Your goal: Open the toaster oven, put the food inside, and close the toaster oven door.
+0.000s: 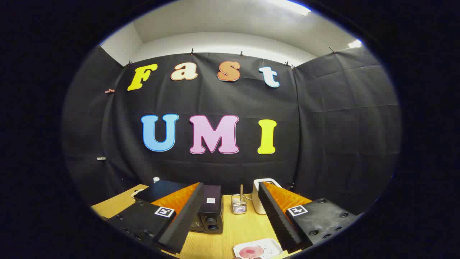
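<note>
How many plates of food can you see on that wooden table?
1. A white square plate with a pink round food lies on the light wooden table, between the open gripper's fingers. More could be hidden behind them.

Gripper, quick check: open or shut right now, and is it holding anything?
Tool: open, fingers spread wide, nothing between them but bare table; toaster oven just ahead, plate of food below.

Bare table (248, 225) lies between the spread claw (230, 219) fingers; toaster oven (210, 208), jar (239, 205) stand beyond.
</note>
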The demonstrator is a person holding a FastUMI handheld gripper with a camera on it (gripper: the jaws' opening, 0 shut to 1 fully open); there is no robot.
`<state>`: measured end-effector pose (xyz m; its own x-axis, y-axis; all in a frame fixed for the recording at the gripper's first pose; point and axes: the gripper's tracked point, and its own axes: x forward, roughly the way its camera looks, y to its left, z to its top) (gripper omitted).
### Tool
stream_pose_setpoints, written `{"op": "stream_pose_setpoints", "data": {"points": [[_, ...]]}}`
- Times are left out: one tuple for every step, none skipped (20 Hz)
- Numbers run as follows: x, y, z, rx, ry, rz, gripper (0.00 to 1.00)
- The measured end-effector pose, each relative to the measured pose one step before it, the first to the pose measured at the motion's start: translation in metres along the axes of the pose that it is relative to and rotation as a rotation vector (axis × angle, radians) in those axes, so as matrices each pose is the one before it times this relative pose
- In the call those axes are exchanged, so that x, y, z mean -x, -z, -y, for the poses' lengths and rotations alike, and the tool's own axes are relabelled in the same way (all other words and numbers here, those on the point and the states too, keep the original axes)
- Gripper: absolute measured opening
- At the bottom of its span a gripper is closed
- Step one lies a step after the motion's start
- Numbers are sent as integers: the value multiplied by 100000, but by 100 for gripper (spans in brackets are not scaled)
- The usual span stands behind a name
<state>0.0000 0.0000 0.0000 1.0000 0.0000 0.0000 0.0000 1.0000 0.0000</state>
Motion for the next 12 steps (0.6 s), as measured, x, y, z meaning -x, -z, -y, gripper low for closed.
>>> {"op": "stream_pose_setpoints", "data": {"points": [[-76,-201,99,1150,-188,548,98],[-95,-182,135,1304,282,668,98],[-74,0,205,648,581,386,98],[-125,143,95,-217,497,-154,98],[-47,197,42,-786,605,-571,98],[149,73,-85,-1122,487,-303,98],[-7,-108,-181,-887,316,75,98],[-66,117,-168,-276,-7,15,98],[-54,62,-320,403,-670,-144,98],[50,223,-367,1062,-756,-151,98],[-16,80,-192,1281,-401,176,98],[-44,10,-89,981,-261,176,98]]}}
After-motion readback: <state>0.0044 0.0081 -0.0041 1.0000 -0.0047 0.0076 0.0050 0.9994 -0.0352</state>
